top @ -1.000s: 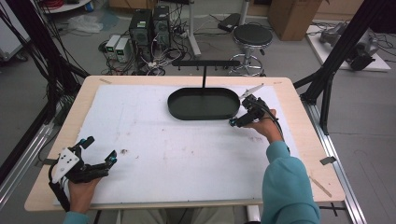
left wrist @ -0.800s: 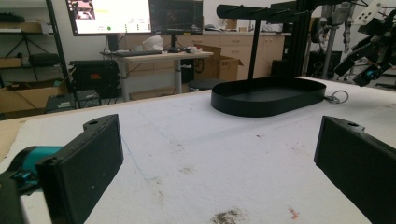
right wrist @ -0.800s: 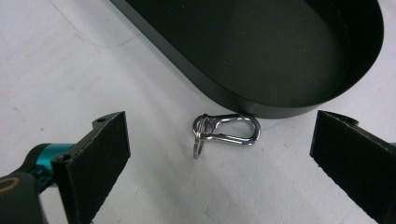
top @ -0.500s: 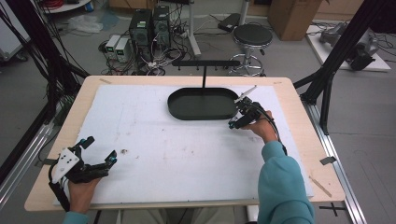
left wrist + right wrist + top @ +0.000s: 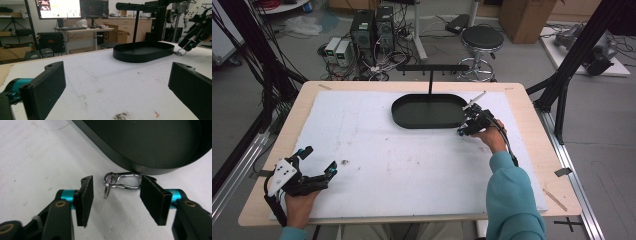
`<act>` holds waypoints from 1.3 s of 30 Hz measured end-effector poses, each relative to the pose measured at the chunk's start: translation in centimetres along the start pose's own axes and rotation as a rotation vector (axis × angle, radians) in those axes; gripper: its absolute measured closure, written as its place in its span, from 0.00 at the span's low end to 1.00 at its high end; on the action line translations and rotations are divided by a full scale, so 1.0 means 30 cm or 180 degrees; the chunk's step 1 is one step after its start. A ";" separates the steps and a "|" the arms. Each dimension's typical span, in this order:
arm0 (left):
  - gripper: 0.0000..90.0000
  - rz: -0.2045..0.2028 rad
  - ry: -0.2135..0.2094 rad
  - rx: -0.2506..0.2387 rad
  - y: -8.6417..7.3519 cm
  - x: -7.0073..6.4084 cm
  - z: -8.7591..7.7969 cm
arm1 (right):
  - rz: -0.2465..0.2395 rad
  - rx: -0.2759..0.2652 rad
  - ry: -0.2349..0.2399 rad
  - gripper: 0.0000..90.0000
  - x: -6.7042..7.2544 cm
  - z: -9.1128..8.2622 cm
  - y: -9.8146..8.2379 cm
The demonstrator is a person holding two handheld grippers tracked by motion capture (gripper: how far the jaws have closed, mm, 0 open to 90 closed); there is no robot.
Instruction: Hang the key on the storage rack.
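Over the last second the right gripper [image 5: 465, 126] has crept leftward and down along the near right end of the black tray [image 5: 402, 114], so that its fingers [image 5: 85, 195] now straddle a small silver carabiner clip [image 5: 125, 181] with a split ring [image 5: 107, 187] hooked on one end. That shift suggests the approach is nearly finished and a pinch on the clip comes next. The fingers stand moderately apart, with the clip lying flat on the white worktop [image 5: 412, 165] between them, untouched on the left side and just at the tip of the right finger. The clip rests right against the outer wall of the tray, outside it, and the left gripper view picks it out as a small ring [image 5: 180, 52] beneath the far gripper. The left gripper [image 5: 314, 167] has not budged near the front left corner of the worktop; its fingers [image 5: 45, 87] are spread wide with nothing between them. What crowds the grasp is the tray wall itself: the right finger has little room behind the clip, so closing could pinch against the rim or skid the clip along it. A slim post [image 5: 430, 86] with a crossbar rises behind the tray, well away from the clip. Elsewhere the worktop carries only faint smudges [image 5: 345, 162].
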State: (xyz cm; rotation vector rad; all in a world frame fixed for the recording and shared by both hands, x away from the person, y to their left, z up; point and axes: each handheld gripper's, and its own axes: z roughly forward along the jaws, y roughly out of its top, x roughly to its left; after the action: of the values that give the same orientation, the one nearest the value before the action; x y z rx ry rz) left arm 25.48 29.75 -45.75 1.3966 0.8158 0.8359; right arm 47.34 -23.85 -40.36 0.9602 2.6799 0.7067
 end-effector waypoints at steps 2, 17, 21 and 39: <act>0.02 -0.0001 0.0001 -0.0001 0.000 0.000 0.000 | 0.0016 -0.0010 0.0065 0.52 0.000 0.004 0.000; 0.02 0.0001 0.0002 -0.0004 0.000 0.000 0.000 | -0.0074 0.0085 0.0132 0.77 0.003 0.011 0.004; 0.02 0.0001 0.0001 -0.0005 0.000 0.000 0.000 | -0.0091 0.0110 0.0127 0.85 0.006 0.014 0.005; 0.02 0.0002 -0.0001 -0.0005 0.000 0.000 0.000 | -0.0238 0.0215 0.0065 0.98 0.019 0.018 0.014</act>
State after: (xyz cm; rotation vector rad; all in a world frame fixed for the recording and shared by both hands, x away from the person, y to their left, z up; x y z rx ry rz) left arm 25.47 29.75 -45.76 1.3956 0.8142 0.8367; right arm 47.32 -22.99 -40.64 0.8679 2.7576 0.6176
